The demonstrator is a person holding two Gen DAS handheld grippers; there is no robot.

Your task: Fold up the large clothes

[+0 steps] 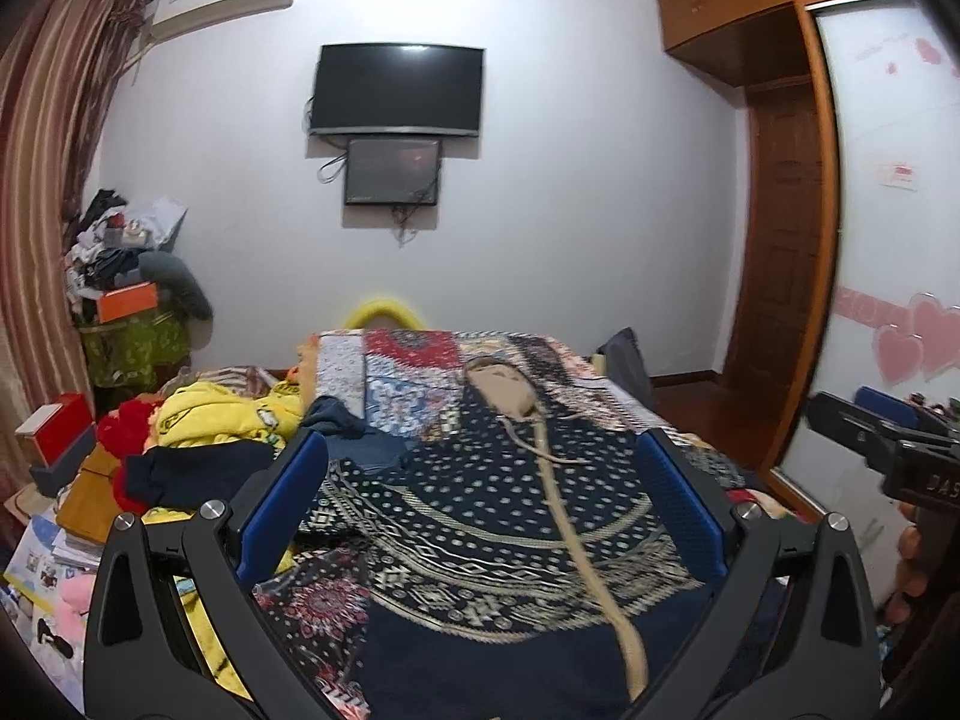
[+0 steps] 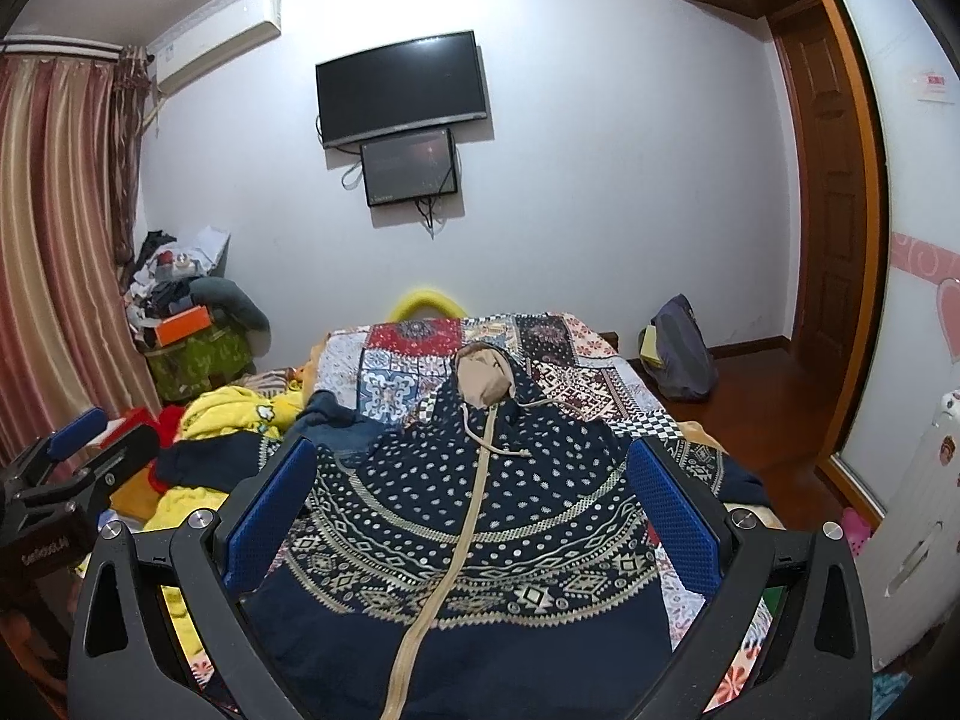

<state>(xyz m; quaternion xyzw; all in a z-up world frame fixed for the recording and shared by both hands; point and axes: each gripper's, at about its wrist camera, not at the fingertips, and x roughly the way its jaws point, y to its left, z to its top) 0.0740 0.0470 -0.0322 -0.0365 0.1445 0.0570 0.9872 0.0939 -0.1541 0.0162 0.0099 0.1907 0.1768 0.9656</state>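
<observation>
Navy patterned hoodie (image 2: 480, 510) lies flat on the bed (image 2: 588, 384); both hand-held grippers, left (image 1: 480, 516) and right (image 2: 474, 516), are spread, empty. A loose drawstring (image 2: 498, 450) could snag.

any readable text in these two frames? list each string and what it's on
"DAS", cut off at the frame edge: on the body of the right tongs, seen in the left wrist view.
Pale lettering on the body of the left tongs, right wrist view: too blurred to read.
Red-and-white notice on the wardrobe door: too small to read.
Label on the air conditioner: too small to read.
No legible print on the navy hooded garment.
</observation>
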